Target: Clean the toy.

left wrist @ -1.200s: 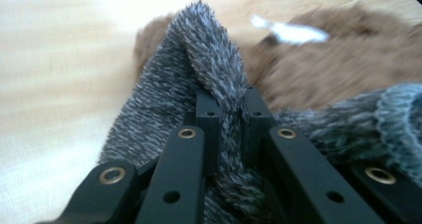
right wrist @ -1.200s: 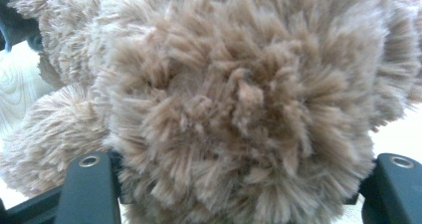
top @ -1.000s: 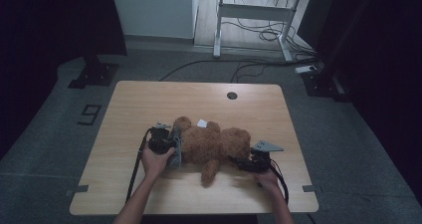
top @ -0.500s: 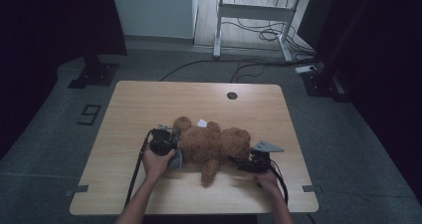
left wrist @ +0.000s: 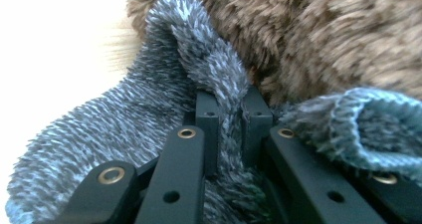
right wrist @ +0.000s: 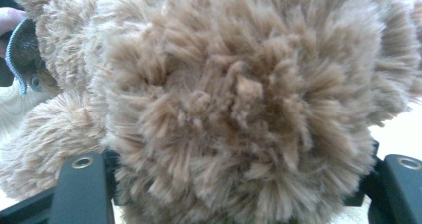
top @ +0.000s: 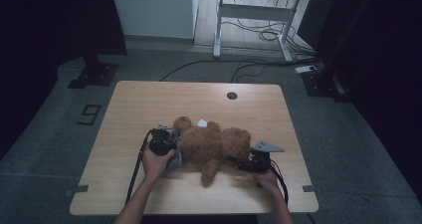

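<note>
Hands have barely shifted over the last second: in the high view the left gripper and right gripper sit at the same two ends of the teddy bear as before, and the bear has not moved on the bench. Nearest the person, the bear's arm points toward the bench's front edge, with the right gripper just to the right of it, at the bear's head. In the right gripper view brown fur swells between the two black arms, which stand wide apart on either side of the head; their tips are buried in the pile, so I cannot tell whether they actually press it. At the bear's other end, the left gripper view shows the fingers drawn narrow, pinching a fold of the grey-blue sock where it meets the bear's leg, with the ribbed cuff gaping open just beside the leg. Beyond the bear, a small white tag lies on its far side. My judgement is that so little change means a pause in the dressing: the bear looks steadied, the sock is gripped, and the cuff has yet to go over the foot.
</note>
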Action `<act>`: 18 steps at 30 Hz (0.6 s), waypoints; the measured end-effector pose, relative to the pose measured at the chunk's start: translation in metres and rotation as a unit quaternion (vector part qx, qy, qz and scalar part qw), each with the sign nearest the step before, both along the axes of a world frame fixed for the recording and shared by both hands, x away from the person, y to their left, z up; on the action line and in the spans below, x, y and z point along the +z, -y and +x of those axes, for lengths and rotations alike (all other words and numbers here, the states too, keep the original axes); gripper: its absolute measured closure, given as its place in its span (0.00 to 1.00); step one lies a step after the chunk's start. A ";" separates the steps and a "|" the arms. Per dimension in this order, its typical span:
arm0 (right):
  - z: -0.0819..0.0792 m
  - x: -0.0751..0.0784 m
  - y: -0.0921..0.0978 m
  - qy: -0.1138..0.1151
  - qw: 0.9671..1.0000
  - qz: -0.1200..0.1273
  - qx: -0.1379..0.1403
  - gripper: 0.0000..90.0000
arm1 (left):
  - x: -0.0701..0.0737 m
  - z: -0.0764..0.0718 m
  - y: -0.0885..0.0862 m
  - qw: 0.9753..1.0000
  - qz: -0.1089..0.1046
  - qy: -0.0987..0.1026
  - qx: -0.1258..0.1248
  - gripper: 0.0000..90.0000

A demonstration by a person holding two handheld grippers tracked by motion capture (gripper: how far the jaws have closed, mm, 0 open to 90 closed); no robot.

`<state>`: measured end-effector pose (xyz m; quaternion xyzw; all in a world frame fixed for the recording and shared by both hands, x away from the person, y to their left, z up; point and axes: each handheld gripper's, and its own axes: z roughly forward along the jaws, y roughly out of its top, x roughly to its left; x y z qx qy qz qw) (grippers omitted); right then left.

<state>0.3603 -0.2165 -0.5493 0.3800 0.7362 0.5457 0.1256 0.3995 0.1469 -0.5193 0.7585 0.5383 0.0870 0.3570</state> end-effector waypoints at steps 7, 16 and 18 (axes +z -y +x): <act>0.000 -0.001 0.000 0.002 1.000 0.002 0.000 0.30 | -0.001 -0.002 -0.001 1.000 -0.011 0.001 0.006 0.91; 0.001 -0.001 0.001 0.001 1.000 0.001 0.001 0.30 | 0.007 -0.001 0.005 1.000 0.005 0.010 0.002 0.92; 0.001 -0.001 0.001 0.000 1.000 0.001 0.001 0.30 | 0.009 -0.001 0.006 1.000 0.006 0.011 0.000 0.92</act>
